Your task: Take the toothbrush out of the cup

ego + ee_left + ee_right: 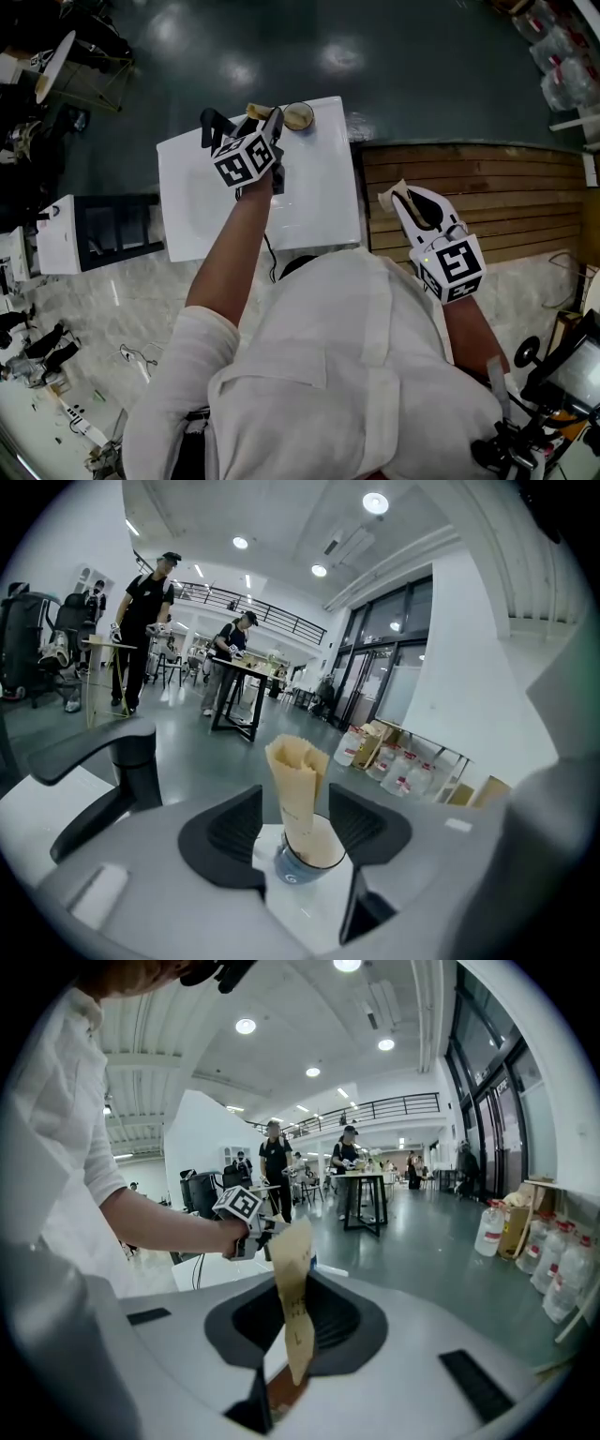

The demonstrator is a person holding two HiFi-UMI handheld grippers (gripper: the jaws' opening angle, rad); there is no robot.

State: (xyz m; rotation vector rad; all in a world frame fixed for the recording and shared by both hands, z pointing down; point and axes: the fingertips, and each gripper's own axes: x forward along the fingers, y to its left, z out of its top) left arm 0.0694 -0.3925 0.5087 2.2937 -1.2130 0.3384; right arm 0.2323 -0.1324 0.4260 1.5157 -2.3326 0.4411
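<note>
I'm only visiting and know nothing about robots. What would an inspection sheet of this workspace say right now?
Surface: white table, wooden slatted platform beside it.
Job's things: cup at the table's far edge, paper-wrapped toothbrush standing in it.
Clutter: nothing seen.
Grippers: left gripper open around the toothbrush, not pressing it; right gripper shut on a tan paper packet.
Cables: black cable below the left gripper.
Surroundings: people at tables, water jugs.
</note>
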